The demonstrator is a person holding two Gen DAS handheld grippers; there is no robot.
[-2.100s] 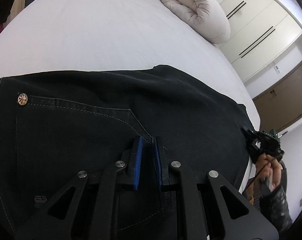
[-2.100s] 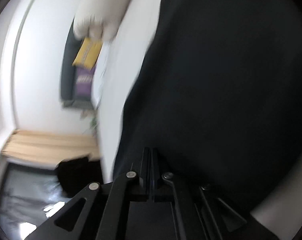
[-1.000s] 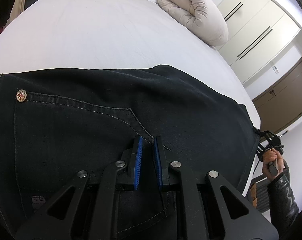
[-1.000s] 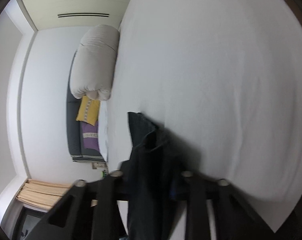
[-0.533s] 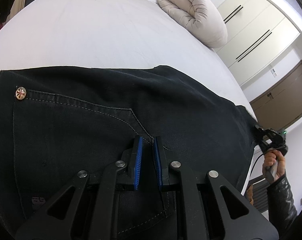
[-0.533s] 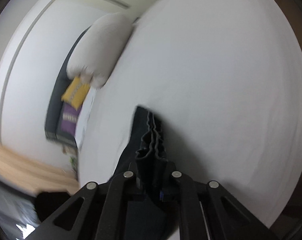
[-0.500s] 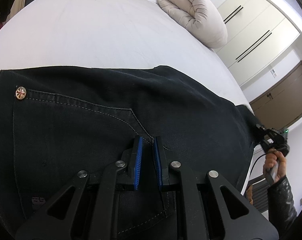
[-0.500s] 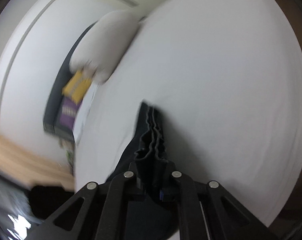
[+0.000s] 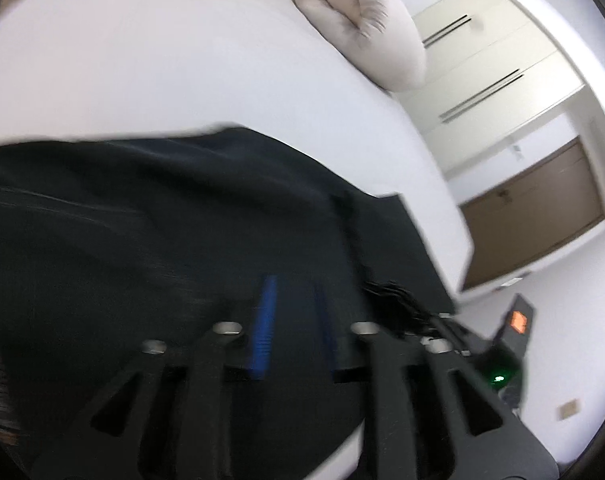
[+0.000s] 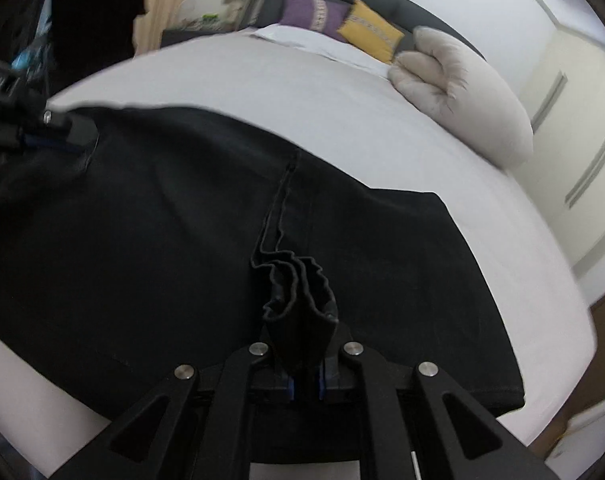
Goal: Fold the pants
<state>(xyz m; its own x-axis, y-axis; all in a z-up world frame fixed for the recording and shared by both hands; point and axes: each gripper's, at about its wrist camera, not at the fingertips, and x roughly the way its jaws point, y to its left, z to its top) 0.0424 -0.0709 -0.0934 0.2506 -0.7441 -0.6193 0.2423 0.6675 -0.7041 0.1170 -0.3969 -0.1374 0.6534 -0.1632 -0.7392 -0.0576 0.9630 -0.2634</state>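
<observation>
Black pants (image 10: 162, 216) lie across the white bed (image 10: 262, 88), one part doubled over the other. My right gripper (image 10: 305, 340) is shut on a bunched, pleated hem (image 10: 298, 284) and holds it just above the lower layer. In the blurred left wrist view my left gripper (image 9: 294, 320) hovers over the pants (image 9: 142, 220). Its jaws are opening, the blue pads (image 9: 265, 320) stand apart, and only cloth lying below shows in the gap. The right gripper (image 9: 430, 316) appears close at its right, and the left gripper (image 10: 50, 136) sits at the pants' far left edge.
A rolled beige duvet (image 10: 462, 96) lies at the back of the bed, with purple (image 10: 314, 12) and yellow (image 10: 370, 32) cushions behind it. Cream wardrobe doors (image 9: 494, 60) and a brown door (image 9: 534, 208) stand beyond. The mattress edge runs just below the pants.
My right gripper swung the hem from the bare far end of the bed over onto the pants and rolled upright. The left jaws parted and that gripper lifted a little.
</observation>
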